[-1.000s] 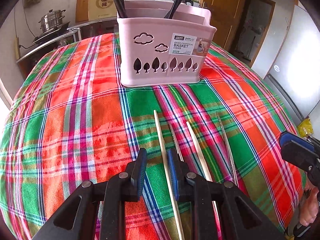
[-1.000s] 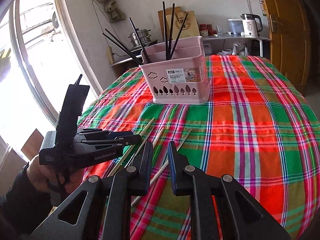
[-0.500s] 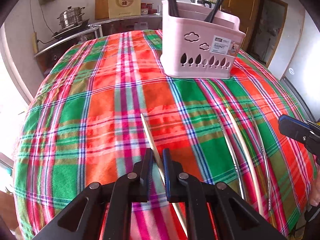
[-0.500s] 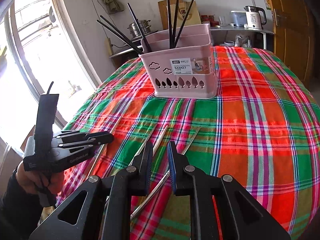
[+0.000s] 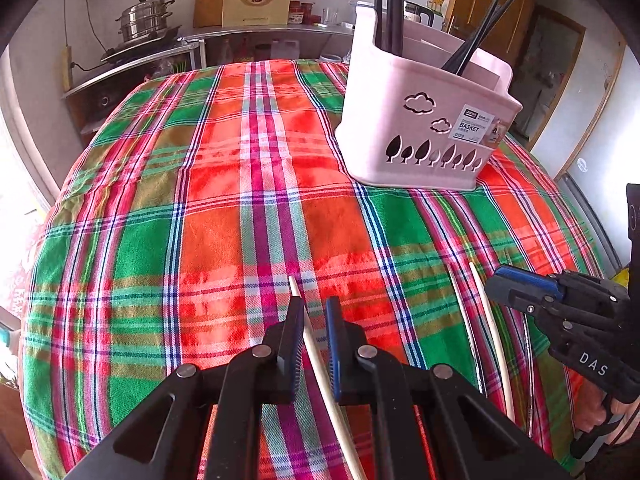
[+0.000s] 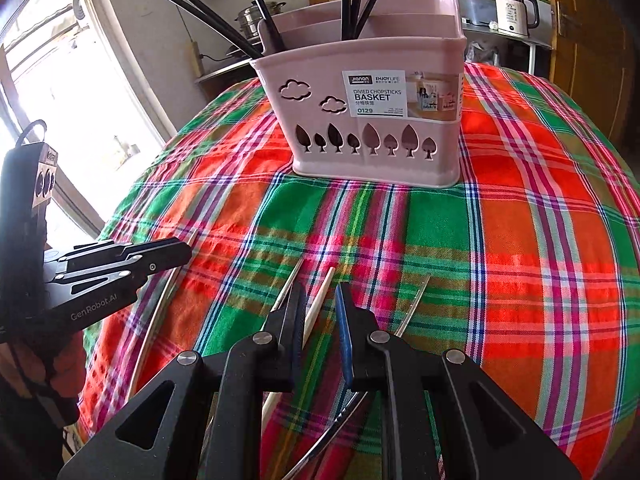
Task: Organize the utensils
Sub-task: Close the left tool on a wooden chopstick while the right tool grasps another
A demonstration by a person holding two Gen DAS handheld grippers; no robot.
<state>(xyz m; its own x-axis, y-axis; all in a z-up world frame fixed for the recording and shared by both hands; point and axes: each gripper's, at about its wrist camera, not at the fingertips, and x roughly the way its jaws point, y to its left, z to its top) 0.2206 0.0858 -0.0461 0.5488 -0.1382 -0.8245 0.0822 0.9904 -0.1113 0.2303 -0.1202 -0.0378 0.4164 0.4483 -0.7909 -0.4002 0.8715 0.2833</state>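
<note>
Pinching a slim pale wooden chopstick [image 5: 320, 364] in my left gripper [image 5: 314, 322] above the plaid cloth [image 5: 200, 208]; my right gripper [image 6: 320, 312] is straddling another, jaws narrowly parted, near the pink perforated plastic basket [image 6: 376, 120].

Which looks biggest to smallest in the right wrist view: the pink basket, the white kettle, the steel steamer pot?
1. Pink basket, by far the largest in the picture.
2. White kettle.
3. Steel steamer pot, partly hidden behind the black chopsticks.
The kettle and pot stand far back, so their true sizes stay unsure.
</note>
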